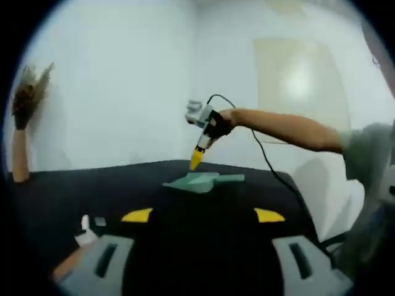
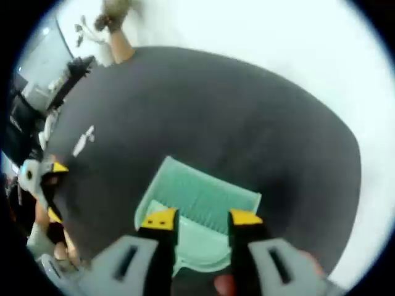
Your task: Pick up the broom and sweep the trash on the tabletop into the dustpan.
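**A:** In the left gripper view, the left hand-held gripper (image 1: 203, 215) has its jaws spread wide with nothing between them. Across the black tabletop (image 1: 74, 191) the right hand-held gripper (image 1: 196, 159) points down at the green dustpan (image 1: 202, 180). White scraps of trash (image 1: 86, 229) lie near the left jaw.

**B:** And the right gripper view? The right hand-held gripper (image 2: 203, 217) hangs parted just over the dustpan (image 2: 197, 203); can't tell if it touches. The left hand-held gripper (image 2: 52, 191) is at the edge, trash (image 2: 83, 141) further out.

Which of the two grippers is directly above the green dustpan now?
The right gripper: its yellow-tipped jaws stand open just over the green dustpan. The left gripper is farther back, over the bare black tabletop.
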Demonstrator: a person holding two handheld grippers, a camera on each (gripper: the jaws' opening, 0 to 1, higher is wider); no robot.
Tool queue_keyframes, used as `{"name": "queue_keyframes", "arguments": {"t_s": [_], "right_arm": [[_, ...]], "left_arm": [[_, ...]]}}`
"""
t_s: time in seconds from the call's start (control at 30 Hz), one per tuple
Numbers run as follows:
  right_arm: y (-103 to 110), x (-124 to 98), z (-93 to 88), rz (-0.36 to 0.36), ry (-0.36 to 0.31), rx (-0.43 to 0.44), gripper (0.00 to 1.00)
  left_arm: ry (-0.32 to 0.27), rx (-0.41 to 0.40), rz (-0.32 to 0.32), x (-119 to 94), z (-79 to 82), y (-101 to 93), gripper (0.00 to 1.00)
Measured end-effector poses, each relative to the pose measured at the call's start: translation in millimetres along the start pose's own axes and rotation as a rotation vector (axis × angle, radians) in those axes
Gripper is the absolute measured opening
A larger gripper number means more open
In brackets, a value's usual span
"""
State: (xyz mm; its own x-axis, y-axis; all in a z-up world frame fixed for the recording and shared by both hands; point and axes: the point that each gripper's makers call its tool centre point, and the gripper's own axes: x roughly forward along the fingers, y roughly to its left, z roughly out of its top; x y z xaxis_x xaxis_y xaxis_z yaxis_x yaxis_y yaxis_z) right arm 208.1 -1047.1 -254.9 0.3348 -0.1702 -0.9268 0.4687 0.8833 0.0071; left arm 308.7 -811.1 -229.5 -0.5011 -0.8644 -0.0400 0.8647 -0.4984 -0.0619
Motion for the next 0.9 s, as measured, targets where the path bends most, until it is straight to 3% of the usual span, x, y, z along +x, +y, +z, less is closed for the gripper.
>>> {"name": "queue_keyframes", "arguments": {"t_s": [0.23, 0.5, 0.9], "right_arm": [[0.3, 17.8, -7.6, -0.012, 0.061, 0.010, 0.29], [7.6, 31.5, -4.3, -0.020, 0.107, 0.002, 0.29], [8.5, 42.7, -3.0, -0.023, 0.121, 0.040, 0.20]], "left_arm": [[0.009, 0.005, -0.010, -0.1, -1.8, -1.9, 0.63], [0.023, 0.027, -0.016, 0.5, -4.4, -4.0, 0.63], [0.017, 0.033, -0.019, 0.0, -3.0, -5.9, 0.63]]}}
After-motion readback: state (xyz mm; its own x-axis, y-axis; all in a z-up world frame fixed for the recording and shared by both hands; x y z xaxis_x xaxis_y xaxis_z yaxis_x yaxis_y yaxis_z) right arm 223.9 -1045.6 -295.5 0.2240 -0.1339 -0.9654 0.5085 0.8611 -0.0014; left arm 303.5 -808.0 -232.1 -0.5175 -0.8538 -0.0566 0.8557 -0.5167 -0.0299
